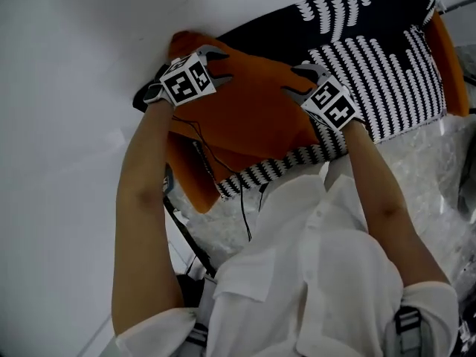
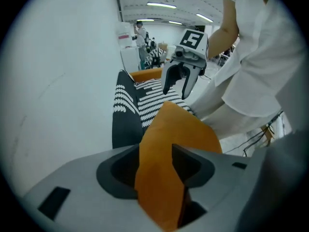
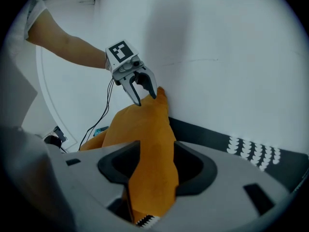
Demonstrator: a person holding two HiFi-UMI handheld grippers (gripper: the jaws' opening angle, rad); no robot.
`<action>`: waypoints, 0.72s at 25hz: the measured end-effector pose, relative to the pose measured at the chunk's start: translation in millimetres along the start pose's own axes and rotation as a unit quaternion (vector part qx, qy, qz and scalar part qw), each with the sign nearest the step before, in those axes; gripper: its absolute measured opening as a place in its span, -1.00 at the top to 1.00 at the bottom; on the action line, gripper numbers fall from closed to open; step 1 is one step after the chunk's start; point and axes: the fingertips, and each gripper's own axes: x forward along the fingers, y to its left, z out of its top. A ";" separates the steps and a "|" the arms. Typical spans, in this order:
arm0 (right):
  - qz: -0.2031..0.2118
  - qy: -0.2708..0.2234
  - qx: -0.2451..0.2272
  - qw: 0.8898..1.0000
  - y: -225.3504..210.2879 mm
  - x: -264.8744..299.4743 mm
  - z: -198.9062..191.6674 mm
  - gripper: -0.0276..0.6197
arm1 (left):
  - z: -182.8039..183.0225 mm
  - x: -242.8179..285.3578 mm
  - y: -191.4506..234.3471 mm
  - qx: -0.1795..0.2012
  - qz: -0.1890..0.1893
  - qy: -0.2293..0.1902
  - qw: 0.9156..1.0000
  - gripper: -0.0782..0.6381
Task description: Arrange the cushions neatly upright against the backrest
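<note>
Behind the work area stands a white wall, plain and unmarked. The orange cushion leans against it, one corner touching the wall. Its lower part overlaps the black-and-white patterned cushion, which lies tilted alongside. A second orange piece shows at the far end of the patterned cushion.

The left claw sits at the cushion corner nearest the wall. Its jaws are spread, with a fold of orange fabric bulging up between them. The right claw sits on the opposite upper edge. It is likewise spread, and fabric fills its gap without visible clamping.

Handling assessment:
- The cushion appears light and soft, and it creases and sags wherever it is not supported.
- The cover is likely to slide over the filling, so a shallow pinch on the fabric alone may slip.
- Take hold at both upper corners, deep enough to catch the padding.
- Keep both holds level so that the cushion stands upright instead of slumping onto the patterned cushion.
</note>
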 end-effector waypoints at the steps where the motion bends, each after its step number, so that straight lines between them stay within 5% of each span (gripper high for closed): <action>1: 0.001 0.010 -0.002 1.000 0.1 5.7 -4.2 0.22 | -3.0 5.0 0.8 0.014 -0.007 0.014 1.000 0.16; 7: 0.019 0.075 -0.026 0.997 4.4 36.4 -27.2 0.15 | -21.0 29.9 0.2 0.100 -0.047 0.099 0.989 0.09; 18: 0.041 0.147 -0.062 0.986 -1.4 80.6 -48.5 0.10 | -46.2 50.3 10.0 0.178 -0.074 0.182 0.964 0.04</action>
